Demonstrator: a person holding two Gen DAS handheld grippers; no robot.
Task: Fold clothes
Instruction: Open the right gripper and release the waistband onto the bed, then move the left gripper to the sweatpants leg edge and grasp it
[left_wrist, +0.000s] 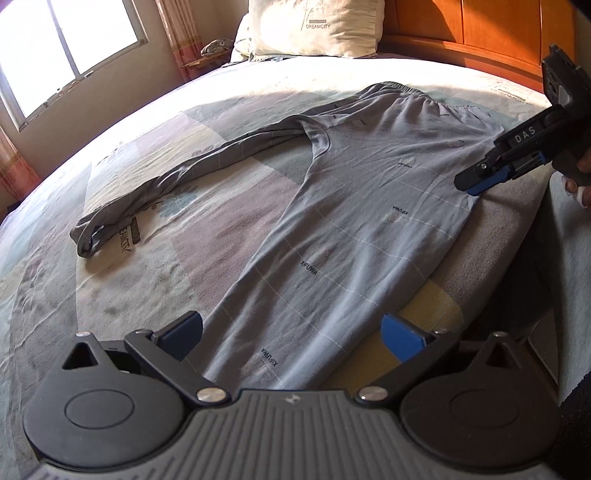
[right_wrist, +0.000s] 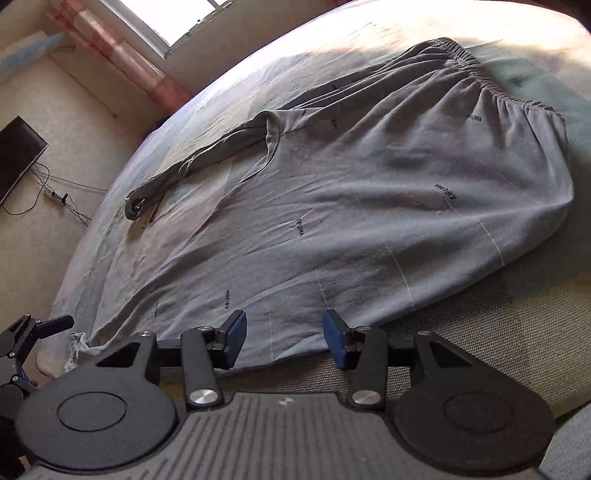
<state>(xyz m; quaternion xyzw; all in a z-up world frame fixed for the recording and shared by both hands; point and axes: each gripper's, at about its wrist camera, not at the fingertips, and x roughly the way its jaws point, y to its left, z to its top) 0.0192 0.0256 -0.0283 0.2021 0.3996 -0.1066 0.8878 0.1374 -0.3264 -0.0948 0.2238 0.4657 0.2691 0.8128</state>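
Two grippers work at the near edge of a bed (left_wrist: 155, 110), and both stand with their jaws apart. The left gripper (left_wrist: 291, 338) is spread wide, its blue-padded fingers (left_wrist: 400, 339) straddling the lower end of one leg of a pair of grey pants (left_wrist: 351, 206); whether the pads touch the cloth cannot be told, and nothing is pinched between them. The right gripper (right_wrist: 282, 338) is released too, though less widely, and hovers at the side hem of the pants (right_wrist: 351, 192) near the bed's edge, with the fabric showing in the gap between its pads and nothing clamped. In the left wrist view the right gripper (left_wrist: 476, 181) shows from the side, its tip just at the right edge of the garment, with a hand (left_wrist: 580, 173) behind it. The pants lie spread on the patterned bedspread (left_wrist: 207, 236): one leg runs flat toward the grippers, the other is bunched and trails off to the left, and the elastic waistband (right_wrist: 476, 66) lies farthest from the near edge. Beyond it a pillow (left_wrist: 314, 26) rests against a wooden headboard (left_wrist: 461, 29), and a window (left_wrist: 59, 48) lights the far wall.
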